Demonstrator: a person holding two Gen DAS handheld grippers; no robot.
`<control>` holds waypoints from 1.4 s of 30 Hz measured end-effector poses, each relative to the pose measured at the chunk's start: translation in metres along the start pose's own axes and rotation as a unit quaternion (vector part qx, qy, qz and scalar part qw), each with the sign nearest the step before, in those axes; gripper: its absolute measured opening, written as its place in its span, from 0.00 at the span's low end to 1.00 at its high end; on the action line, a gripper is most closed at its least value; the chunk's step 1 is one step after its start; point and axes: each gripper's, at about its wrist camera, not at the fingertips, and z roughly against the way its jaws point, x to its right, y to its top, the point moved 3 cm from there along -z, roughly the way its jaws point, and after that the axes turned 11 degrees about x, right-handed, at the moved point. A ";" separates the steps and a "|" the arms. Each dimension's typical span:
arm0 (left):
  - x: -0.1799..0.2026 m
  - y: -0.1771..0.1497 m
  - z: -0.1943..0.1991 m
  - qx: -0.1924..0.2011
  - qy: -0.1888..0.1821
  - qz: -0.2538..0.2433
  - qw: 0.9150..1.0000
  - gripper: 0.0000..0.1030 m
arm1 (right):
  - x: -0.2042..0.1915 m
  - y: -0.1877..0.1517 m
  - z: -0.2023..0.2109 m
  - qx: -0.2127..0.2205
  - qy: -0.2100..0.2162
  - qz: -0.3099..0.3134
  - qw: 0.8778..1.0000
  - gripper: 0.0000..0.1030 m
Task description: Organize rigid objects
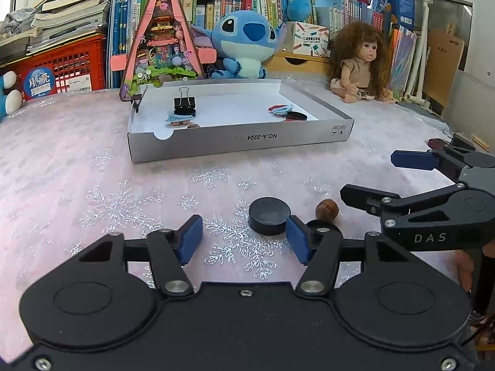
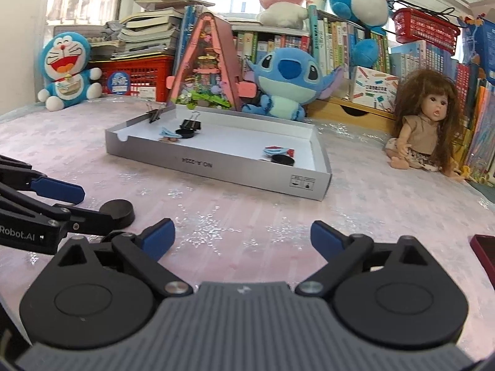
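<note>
So this looks like the pick-up step for the loose stuff; the white tray (image 1: 241, 142) already has binder clips, a couple of blue hair clips and black discs in it, and what's left out on the pink surface (image 1: 92, 160) is a black puck (image 1: 269, 215) plus a little brown nut (image 1: 326, 208) just beside it. The left gripper (image 1: 244, 238) is spread wide and empty, with the puck sitting right at its right finger, maybe touching the pad, hard to tell with the fisheye; there's another dark disc partly hidden behind that finger too. The right gripper (image 2: 243, 241) is also spread, holding nothing, hovering over bare surface near the left one. My guess for the next move: shift the left gripper a bit to its right so the puck is centred between the pads, then squeeze and carry it to the tray; careful not to knock the nut rolling.
</note>
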 end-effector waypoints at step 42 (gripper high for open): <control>-0.010 0.017 -0.011 0.041 0.044 0.011 0.998 0.28 | -0.034 -0.003 -0.014 0.001 0.034 0.011 0.999 0.29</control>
